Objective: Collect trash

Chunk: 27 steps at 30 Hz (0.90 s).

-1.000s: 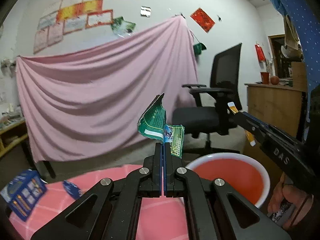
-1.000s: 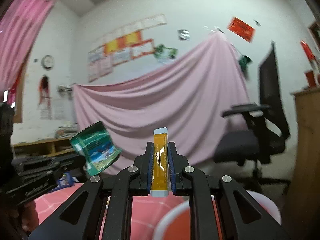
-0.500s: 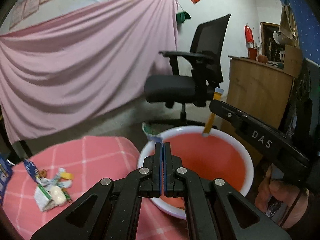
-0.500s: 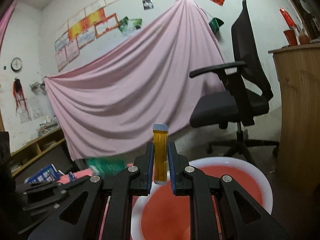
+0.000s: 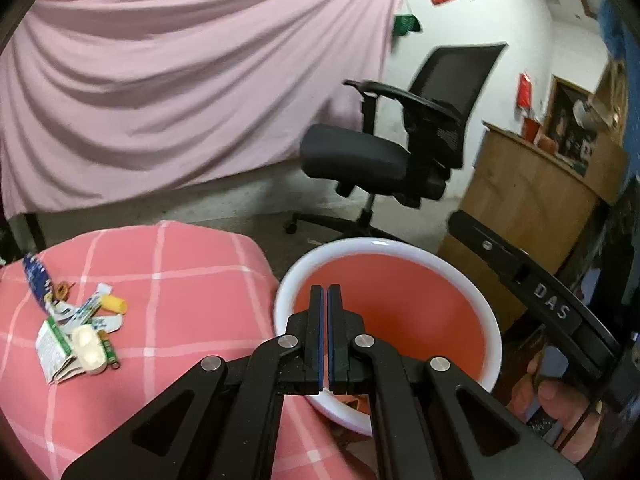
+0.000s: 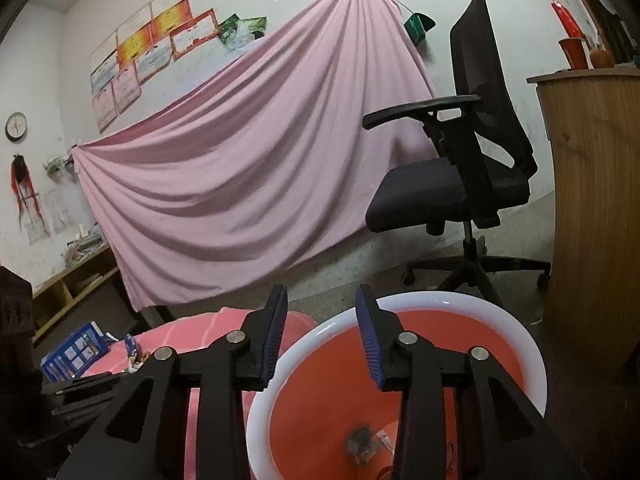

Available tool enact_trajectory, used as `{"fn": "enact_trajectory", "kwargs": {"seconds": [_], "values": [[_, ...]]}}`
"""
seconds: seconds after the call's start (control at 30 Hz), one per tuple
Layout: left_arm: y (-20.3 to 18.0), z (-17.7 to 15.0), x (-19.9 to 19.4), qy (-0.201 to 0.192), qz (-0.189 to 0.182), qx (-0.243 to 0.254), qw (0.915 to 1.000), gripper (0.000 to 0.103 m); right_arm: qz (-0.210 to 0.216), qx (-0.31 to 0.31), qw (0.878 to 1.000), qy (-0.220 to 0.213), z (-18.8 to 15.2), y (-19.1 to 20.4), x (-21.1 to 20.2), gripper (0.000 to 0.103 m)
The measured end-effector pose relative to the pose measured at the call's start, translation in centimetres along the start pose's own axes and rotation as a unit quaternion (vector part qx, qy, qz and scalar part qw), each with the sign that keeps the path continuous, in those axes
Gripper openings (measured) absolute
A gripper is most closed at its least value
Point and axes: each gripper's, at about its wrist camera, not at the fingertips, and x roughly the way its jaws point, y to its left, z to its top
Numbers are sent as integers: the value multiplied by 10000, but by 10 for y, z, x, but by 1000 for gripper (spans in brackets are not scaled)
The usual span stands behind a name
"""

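Note:
A red bin with a white rim [image 5: 460, 280] [image 6: 532, 344] stands beside the pink checked table [image 5: 180, 280]. My left gripper [image 5: 324, 292] hangs over the bin's near rim, its jaws almost together with nothing between them. My right gripper [image 6: 322, 300] is open and empty above the bin's left rim. Small wrappers [image 6: 362, 446] lie at the bin's bottom. A pile of trash [image 5: 76, 332], with a green and white packet, a white lump, a yellow piece and a blue wrapper, lies on the table at the left.
A black office chair [image 5: 400, 152] [image 6: 452, 184] stands behind the bin. A wooden counter [image 5: 532, 200] [image 6: 596, 200] is to the right. A pink sheet [image 6: 240, 180] hangs on the back wall. A blue box [image 6: 74, 354] sits at the table's far left.
The green wrapper is gone from my left gripper and the orange sachet from my right. My right jaws have opened wide. Both grippers have tilted down over the bin.

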Motion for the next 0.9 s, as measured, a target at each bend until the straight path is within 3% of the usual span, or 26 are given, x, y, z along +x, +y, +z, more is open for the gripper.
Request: {"fn": "enact_trajectory", "kwargs": {"seconds": [0.27, 0.33, 0.4, 0.5, 0.57, 0.63, 0.77, 0.9], "values": [[33, 2, -35, -446, 382, -338, 9977, 4, 82, 89, 9992, -382, 8, 14, -2, 57], [40, 3, -44, -567, 506, -367, 9964, 18, 149, 40, 9988, -468, 9, 21, -1, 71], [50, 4, -57, -771, 678, -439, 9937, 41, 178, -31, 9980, -599, 9, 30, -2, 81], [64, 3, -72, -1023, 847, -464, 9901, 42, 193, -105, 9969, -753, 10, 41, -3, 87], [74, 3, -82, -1096, 992, -467, 9879, 50, 201, -108, 9955, -923, 10, 49, -5, 102], [87, 2, -96, -1244, 1145, -524, 9842, 63, 217, -61, 9934, -1125, 10, 56, -7, 103], [113, -8, -122, -1703, 1347, -736, 9734, 101, 230, -69, 9915, -1275, 10, 73, -4, 103], [137, -19, -146, -2052, 1688, -855, 9603, 101, 402, -152, 9892, -1398, 6, 93, 1, 103]]}}
